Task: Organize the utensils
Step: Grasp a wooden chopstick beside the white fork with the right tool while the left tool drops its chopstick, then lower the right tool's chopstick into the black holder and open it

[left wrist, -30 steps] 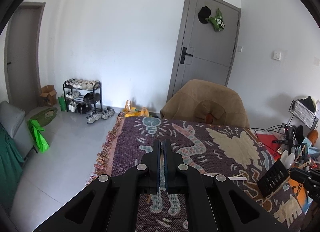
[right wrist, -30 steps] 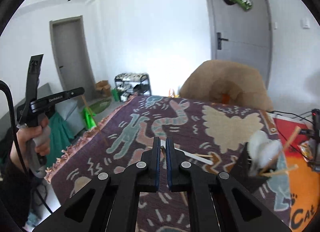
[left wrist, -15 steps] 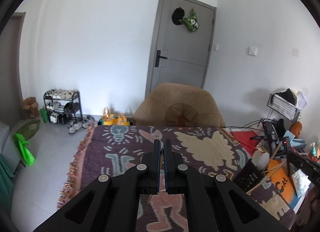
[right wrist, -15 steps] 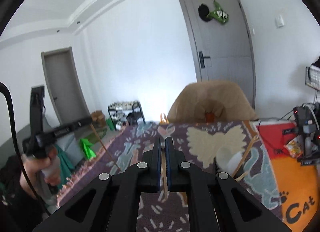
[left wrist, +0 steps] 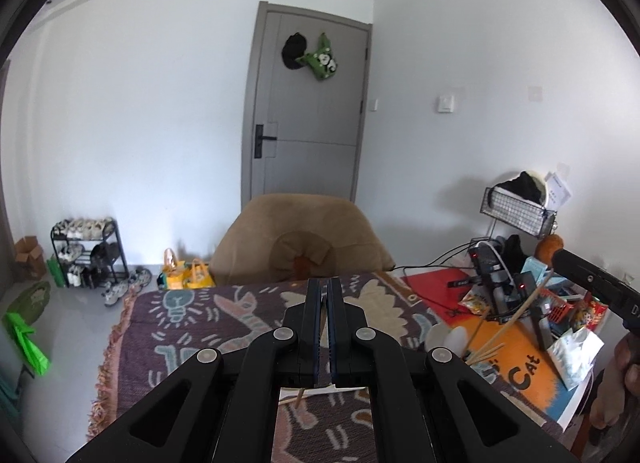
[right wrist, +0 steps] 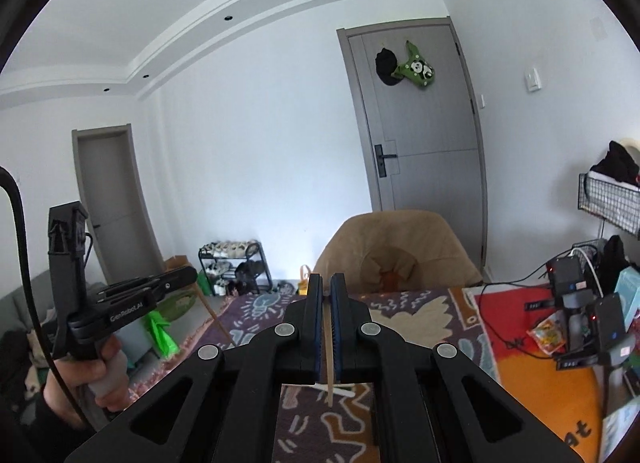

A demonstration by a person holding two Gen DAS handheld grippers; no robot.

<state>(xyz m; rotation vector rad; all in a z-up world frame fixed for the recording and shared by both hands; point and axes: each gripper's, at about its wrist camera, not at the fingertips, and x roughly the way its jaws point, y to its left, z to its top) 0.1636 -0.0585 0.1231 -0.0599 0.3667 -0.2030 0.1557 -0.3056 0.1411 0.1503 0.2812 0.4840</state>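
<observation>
Right wrist view: we hold a wooden chopstick (right wrist: 330,347) clamped between the fingers of our right gripper (right wrist: 326,287), lifted above the patterned rug (right wrist: 404,313).
Its lower end hangs below the fingers, over the rug. From the left wrist view, our left gripper (left wrist: 324,291) has its fingers nearly together, and a thin wooden stick (left wrist: 299,398) shows beneath them; we cannot tell whether it is gripped. A cluster of chopsticks (left wrist: 502,329) and a white spoon (left wrist: 456,339) stands to the right, at the rug's edge by the orange mat (left wrist: 520,359). Beyond the rug sits a tan chair (left wrist: 300,239) before the grey door (left wrist: 308,111).
</observation>
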